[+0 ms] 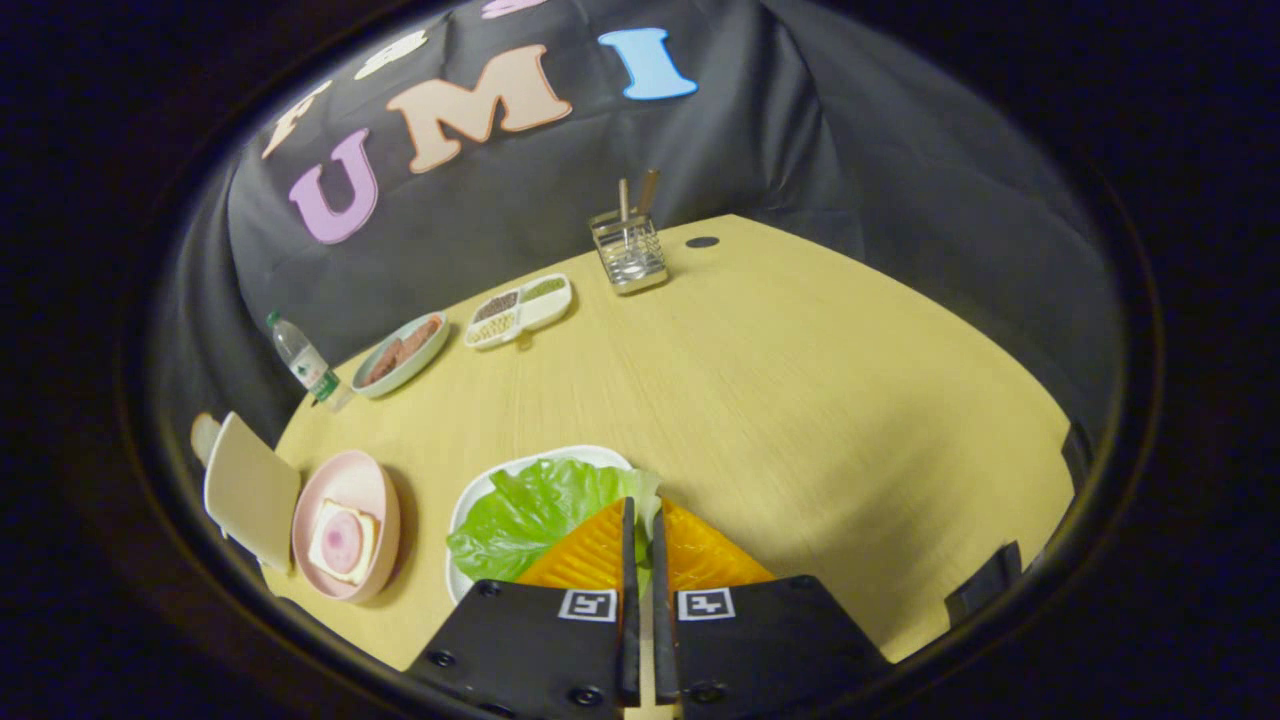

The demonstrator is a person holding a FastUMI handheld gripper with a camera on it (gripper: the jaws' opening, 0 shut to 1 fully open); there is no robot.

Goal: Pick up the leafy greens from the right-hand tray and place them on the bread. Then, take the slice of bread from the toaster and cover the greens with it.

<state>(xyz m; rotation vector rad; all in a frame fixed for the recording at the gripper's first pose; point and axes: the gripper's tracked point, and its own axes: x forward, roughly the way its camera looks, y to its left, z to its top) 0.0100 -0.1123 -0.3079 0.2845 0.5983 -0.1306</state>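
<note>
A green lettuce leaf (530,515) lies on a white tray (470,505) just ahead of my fingers. My gripper (642,506) is shut on the leaf's pale right edge, which shows in the thin gap between the two fingers. Left of the tray, a pink plate (378,478) holds a bread slice (322,555) topped with a round slice of ham (342,531). Further left stands the toaster (250,490), with the top of a bread slice (204,436) sticking out behind it.
Along the far left of the wooden table (800,400) stand a water bottle (304,362), a plate of meat slices (402,353) and a divided snack dish (518,310). A wire utensil holder (628,250) stands at the back, near a dark hole (702,242).
</note>
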